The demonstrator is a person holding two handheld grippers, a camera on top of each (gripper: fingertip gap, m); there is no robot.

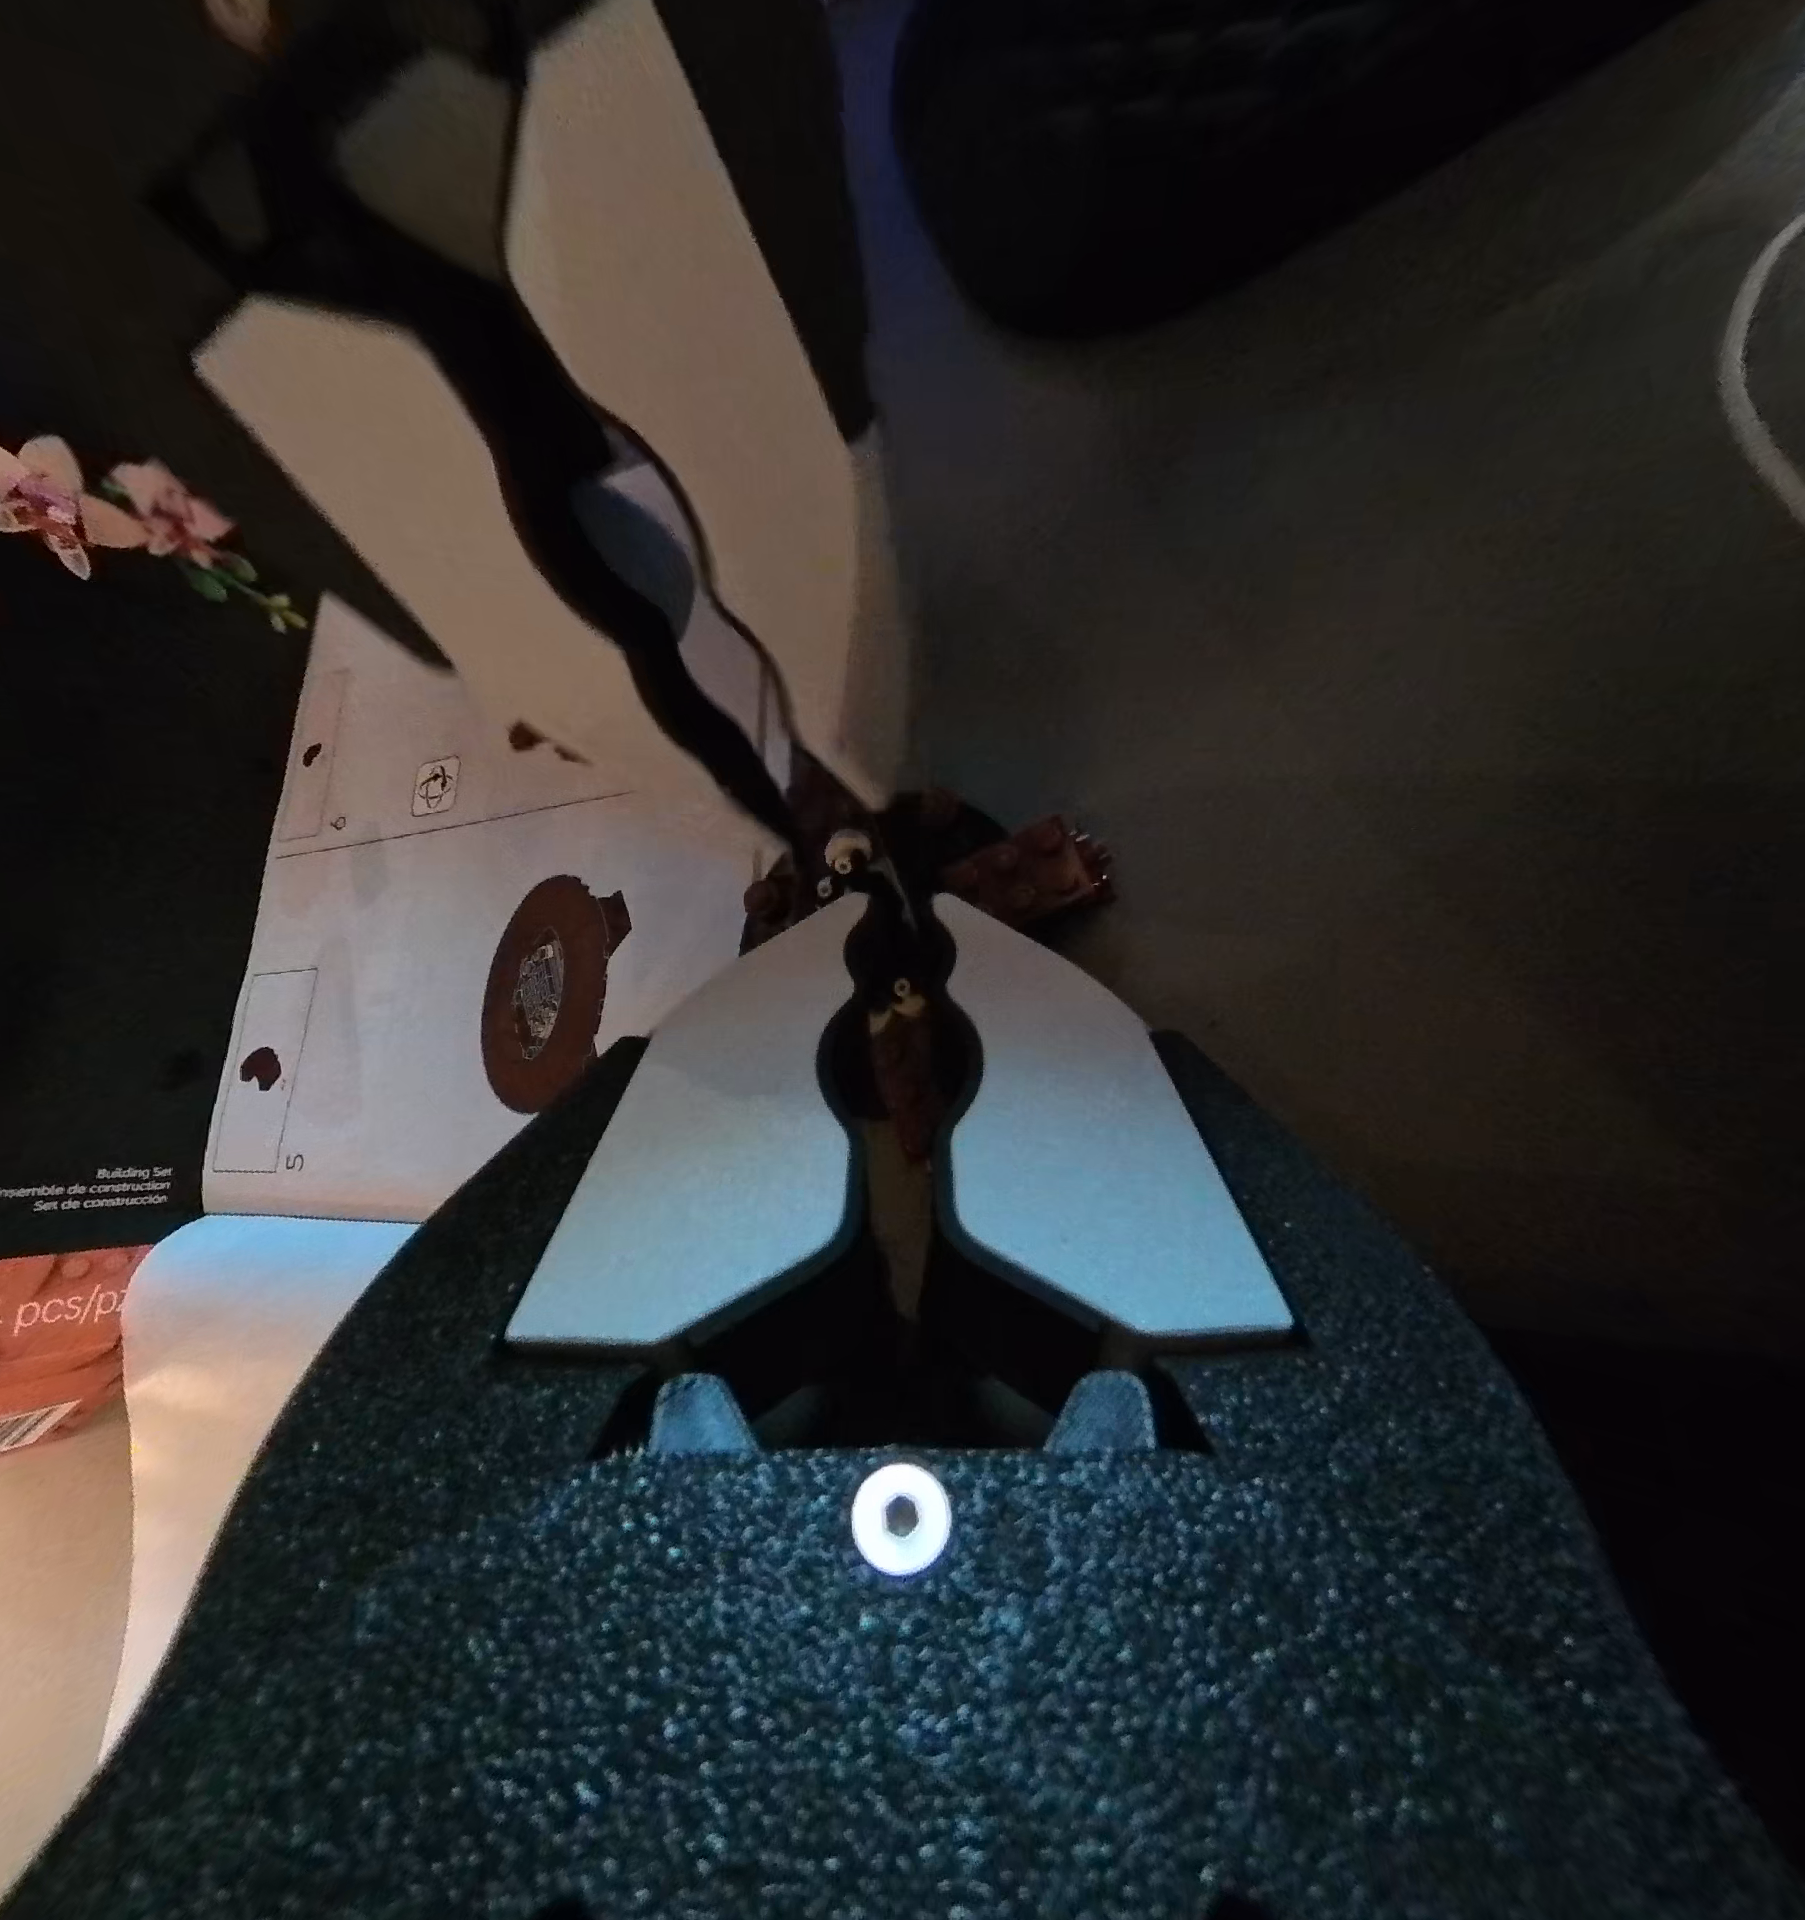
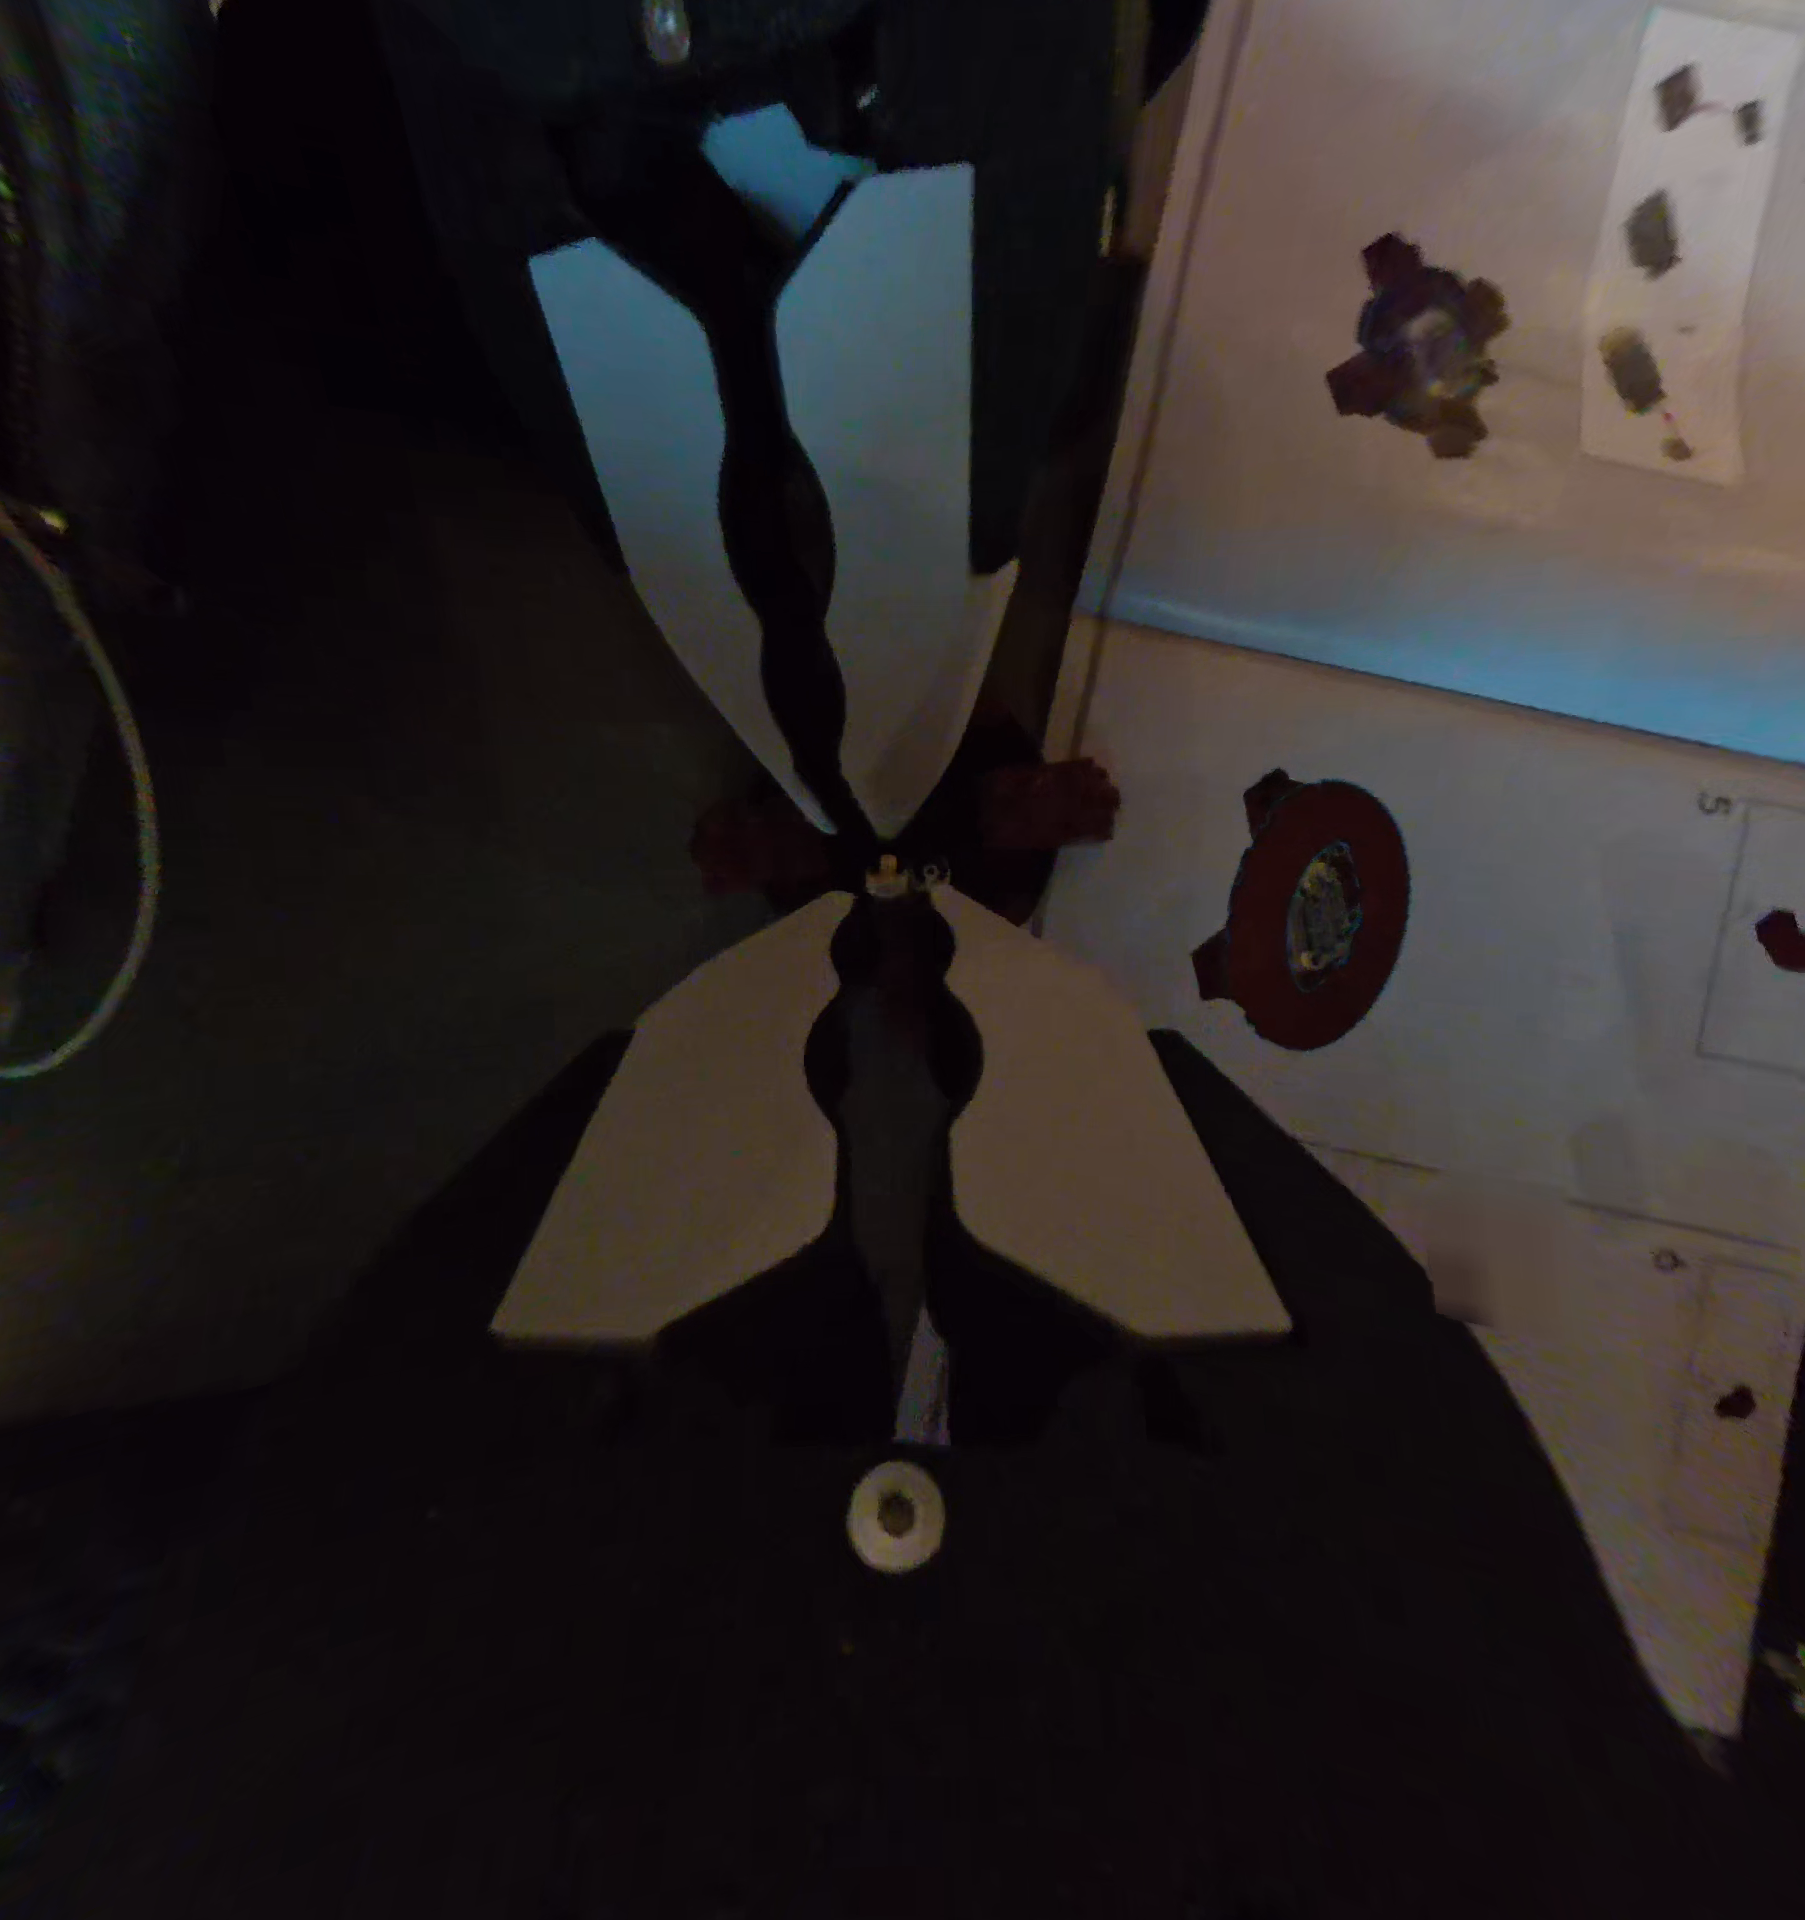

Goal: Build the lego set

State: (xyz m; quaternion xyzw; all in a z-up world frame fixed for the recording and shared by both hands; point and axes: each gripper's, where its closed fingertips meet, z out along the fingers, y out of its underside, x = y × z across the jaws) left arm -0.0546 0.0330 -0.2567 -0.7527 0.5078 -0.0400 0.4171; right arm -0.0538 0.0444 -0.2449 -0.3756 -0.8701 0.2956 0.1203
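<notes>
Left claw (image 1: 898,904) narrow, tip to tip with right claw (image 2: 893,904); both pinching brown brick assembly (image 1: 1043,862)

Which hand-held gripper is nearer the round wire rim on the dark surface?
Right, apparently. The wire rim lies left of the right hand-held gripper, alongside its fingers; from the left hand-held gripper it sits well ahead, to the right.

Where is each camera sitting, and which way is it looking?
Left wrist view: sits on the left tongs, looking along them at a brown brick assembly on a dark mat; the right tongs come in opposite.
Right wrist view: sits on the right tongs, facing the left tongs over the same brown bricks.
Both share: the bricks, each other's tongs, and the instruction booklet.
</notes>
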